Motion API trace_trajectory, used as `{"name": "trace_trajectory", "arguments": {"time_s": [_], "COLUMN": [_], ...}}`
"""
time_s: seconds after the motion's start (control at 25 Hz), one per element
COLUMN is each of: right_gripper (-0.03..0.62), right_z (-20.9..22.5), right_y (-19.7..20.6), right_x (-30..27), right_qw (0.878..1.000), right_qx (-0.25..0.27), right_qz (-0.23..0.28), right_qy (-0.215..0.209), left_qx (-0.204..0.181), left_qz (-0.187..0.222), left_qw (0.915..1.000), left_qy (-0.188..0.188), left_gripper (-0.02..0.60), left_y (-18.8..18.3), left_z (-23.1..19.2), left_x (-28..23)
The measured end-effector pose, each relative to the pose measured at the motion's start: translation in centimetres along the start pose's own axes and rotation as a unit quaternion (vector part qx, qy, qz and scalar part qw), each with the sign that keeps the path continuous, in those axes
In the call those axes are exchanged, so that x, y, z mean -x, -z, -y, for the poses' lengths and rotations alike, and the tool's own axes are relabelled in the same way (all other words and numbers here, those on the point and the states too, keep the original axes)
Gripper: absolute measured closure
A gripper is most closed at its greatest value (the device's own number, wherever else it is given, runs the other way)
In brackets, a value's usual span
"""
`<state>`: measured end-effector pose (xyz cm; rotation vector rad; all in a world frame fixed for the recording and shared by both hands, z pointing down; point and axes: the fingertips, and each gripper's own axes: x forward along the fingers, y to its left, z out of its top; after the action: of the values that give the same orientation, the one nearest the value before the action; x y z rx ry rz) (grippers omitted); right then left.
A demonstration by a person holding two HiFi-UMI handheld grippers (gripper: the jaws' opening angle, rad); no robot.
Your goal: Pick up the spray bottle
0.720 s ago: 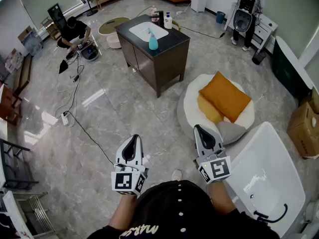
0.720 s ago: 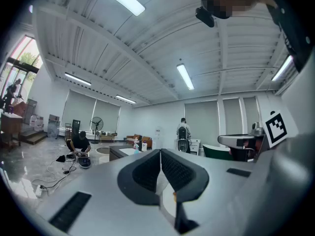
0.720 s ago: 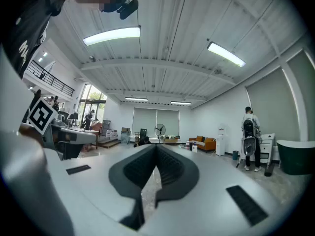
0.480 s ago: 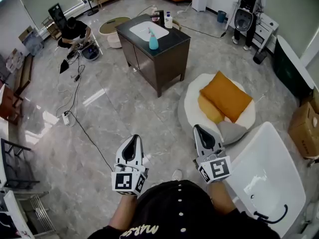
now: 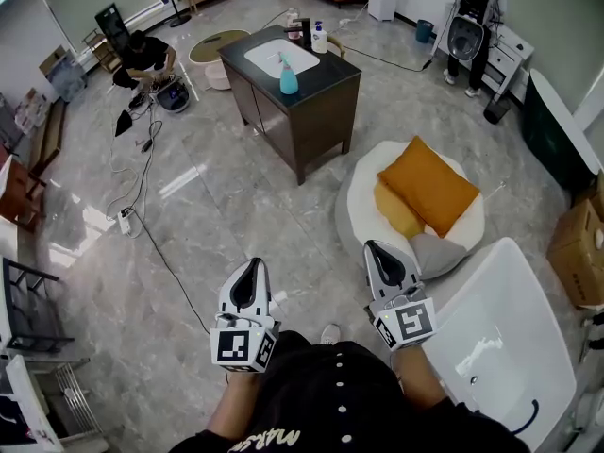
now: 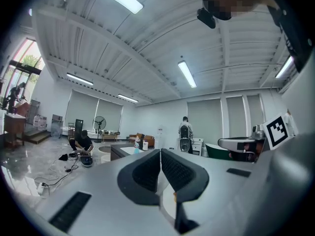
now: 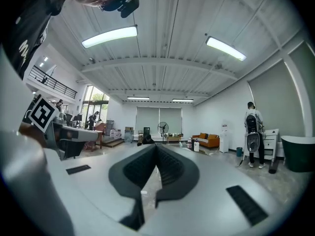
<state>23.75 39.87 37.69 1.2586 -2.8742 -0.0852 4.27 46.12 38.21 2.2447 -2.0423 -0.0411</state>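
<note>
Landmark: a dark vanity cabinet [image 5: 302, 111] is standing on the grey marble floor, and every place below is being given from it.
Spray bottle: the teal spray bottle [image 5: 288, 76] is standing upright on the cabinet's top, just beside the white basin [image 5: 280, 58] sunk into that top.
Pump bottle: a white pump bottle [image 5: 319, 38] is sitting at the cabinet's far edge.
Left gripper: the left gripper [image 5: 253, 264] is hovering well short of the cabinet, on the near side, pointing level towards it; its jaws are pressing together with nothing between them [image 6: 160, 151].
Right gripper: the right gripper [image 5: 371, 246] is hanging beside the left one, equally far from the cabinet; its jaws are likewise lying tight against each other and gripping nothing [image 7: 156, 145].
Cushion: an orange cushion [image 5: 427, 185] is lying on a round white seat [image 5: 363, 206] to the near right of the cabinet.
Bathtub: a white bathtub [image 5: 510, 347] is sitting nearer than that seat.
People: one person [image 5: 142, 57] is crouching left of the cabinet; another [image 5: 469, 17] is standing far to its right.
</note>
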Motion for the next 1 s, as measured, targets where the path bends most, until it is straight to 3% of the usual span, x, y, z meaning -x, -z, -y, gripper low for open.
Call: {"name": "trace_trajectory", "arguments": {"time_s": [0.24,0.48,1.0], "right_gripper": [0.599,0.599,0.599], "right_z": [1.6,4.4,9.2], "right_y": [0.6,1.5,0.1], "right_x": [-1.0,-3.9,-18.5], "right_qw": [1.0,1.0,1.0], "right_qx": [-0.006,-0.02,0.012], "right_qz": [-0.007,-0.003,-0.001], "right_qy": [-0.012,0.016,0.026], "left_qx": [0.005,0.009,0.013], "left_qz": [-0.01,-0.013,0.008], "left_qw": [0.9999,0.9998,0.9998], "left_qy": [-0.01,-0.011,0.01], "left_gripper": [0.565,0.565,0.565], "left_y": [0.7,1.4,-1.6], "left_z": [0.6,-0.8,-8.2], "left_x": [-1.2,-4.8,-18.7]}}
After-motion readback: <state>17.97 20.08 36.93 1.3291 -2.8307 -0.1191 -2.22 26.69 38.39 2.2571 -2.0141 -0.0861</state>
